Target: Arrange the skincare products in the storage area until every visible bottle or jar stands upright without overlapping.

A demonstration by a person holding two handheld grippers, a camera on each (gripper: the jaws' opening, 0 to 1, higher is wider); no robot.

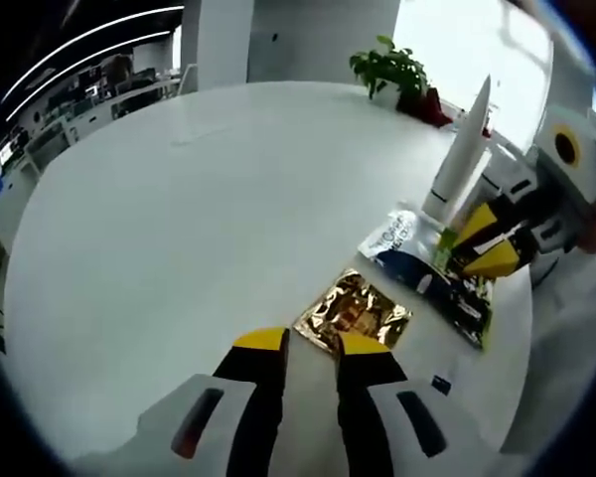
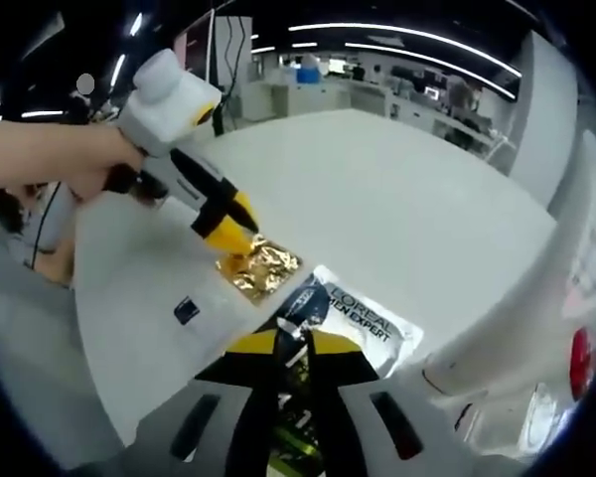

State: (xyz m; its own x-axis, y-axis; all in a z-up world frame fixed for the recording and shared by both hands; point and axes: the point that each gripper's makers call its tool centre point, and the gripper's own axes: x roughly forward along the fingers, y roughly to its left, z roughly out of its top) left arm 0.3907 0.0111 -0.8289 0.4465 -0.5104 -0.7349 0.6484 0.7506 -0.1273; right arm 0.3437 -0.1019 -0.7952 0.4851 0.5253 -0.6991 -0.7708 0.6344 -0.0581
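A white and dark-blue L'Oréal sachet point(image 1: 409, 250) point(image 2: 363, 320) lies flat on the white round table point(image 1: 199, 219). My right gripper point(image 2: 296, 343) point(image 1: 482, 243) is shut on the sachet's dark end. A crinkled gold sachet point(image 1: 353, 311) point(image 2: 258, 268) lies beside it. My left gripper point(image 1: 311, 343) point(image 2: 233, 234) hovers just short of the gold sachet, jaws a little apart with nothing between them. A white tube point(image 1: 462, 149) point(image 2: 497, 338) stands upright behind the sachets, close by my right gripper.
A small dark-blue square point(image 1: 440, 384) point(image 2: 186, 310) lies near the table's edge. A potted plant point(image 1: 389, 68) stands at the far rim. A hand point(image 2: 50, 159) holds the left gripper. Desks and office furniture lie beyond the table.
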